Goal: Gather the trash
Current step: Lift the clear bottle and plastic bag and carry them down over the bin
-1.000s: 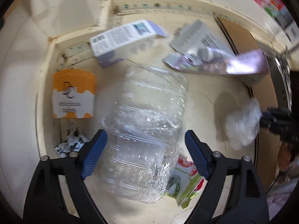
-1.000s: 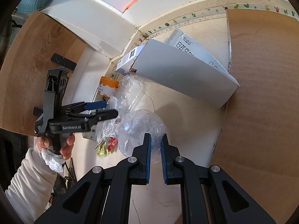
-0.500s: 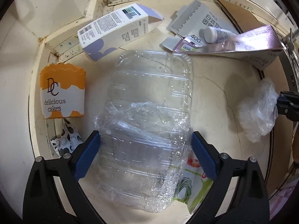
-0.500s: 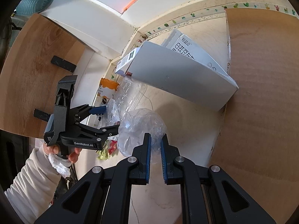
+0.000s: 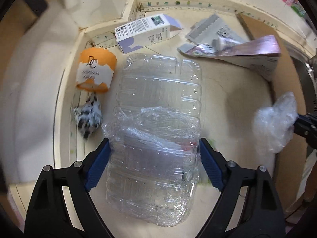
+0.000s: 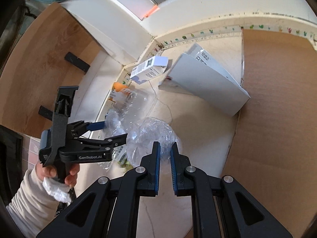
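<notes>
My left gripper is closed onto a clear plastic clamshell container with crumpled film over its near half; both blue pads press its sides. It holds the container above the cream counter. It shows in the right wrist view too, with the left gripper at its end. My right gripper is shut on a crumpled ball of clear plastic wrap, which also shows at the right of the left wrist view.
On the counter lie an orange cake wrapper, a black-and-white spotted wrapper, a white and purple carton, a flattened grey box and a shiny pink-edged box. Brown board lies at right.
My left gripper has closed on the clamshell container and lifted it; the green and red packet beneath is now mostly hidden. My right gripper keeps its hold on the wrap ball.
</notes>
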A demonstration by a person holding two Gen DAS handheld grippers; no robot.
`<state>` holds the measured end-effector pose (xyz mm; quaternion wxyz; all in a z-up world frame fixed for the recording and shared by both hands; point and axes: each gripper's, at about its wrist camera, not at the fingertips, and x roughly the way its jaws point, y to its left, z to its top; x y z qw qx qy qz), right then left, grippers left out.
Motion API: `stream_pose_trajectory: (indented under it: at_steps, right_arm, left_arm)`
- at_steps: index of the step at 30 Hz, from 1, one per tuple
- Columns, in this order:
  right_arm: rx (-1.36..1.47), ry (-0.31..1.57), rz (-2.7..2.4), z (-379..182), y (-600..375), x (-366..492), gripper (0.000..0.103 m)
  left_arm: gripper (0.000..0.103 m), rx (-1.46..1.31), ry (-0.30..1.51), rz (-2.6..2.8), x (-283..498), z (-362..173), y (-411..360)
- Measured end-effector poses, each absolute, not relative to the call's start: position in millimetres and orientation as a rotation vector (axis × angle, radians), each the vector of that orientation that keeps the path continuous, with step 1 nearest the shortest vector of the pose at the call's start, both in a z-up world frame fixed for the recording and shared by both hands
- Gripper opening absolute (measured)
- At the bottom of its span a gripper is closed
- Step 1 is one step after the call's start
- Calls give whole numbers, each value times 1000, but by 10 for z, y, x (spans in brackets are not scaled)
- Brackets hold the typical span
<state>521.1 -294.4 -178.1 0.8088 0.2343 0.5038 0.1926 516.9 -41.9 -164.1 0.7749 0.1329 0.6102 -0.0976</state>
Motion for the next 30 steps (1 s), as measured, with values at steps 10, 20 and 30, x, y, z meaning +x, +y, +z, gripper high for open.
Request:
stream_pose_trajectory:
  at_steps: [10, 20, 30]
  right_arm:
    - [484, 1014, 320, -1357, -2704, 4418, 10]
    - [509, 968, 207, -1130, -2372, 3029, 10]
    - [509, 1003, 129, -1188, -1992, 1646, 10]
  left_arm:
    - [84, 231, 1172, -295, 4269, -850, -527]
    - [85, 180, 1098, -391, 3072, -561, -234]
    - [85, 145, 1165, -519, 1837, -708, -68]
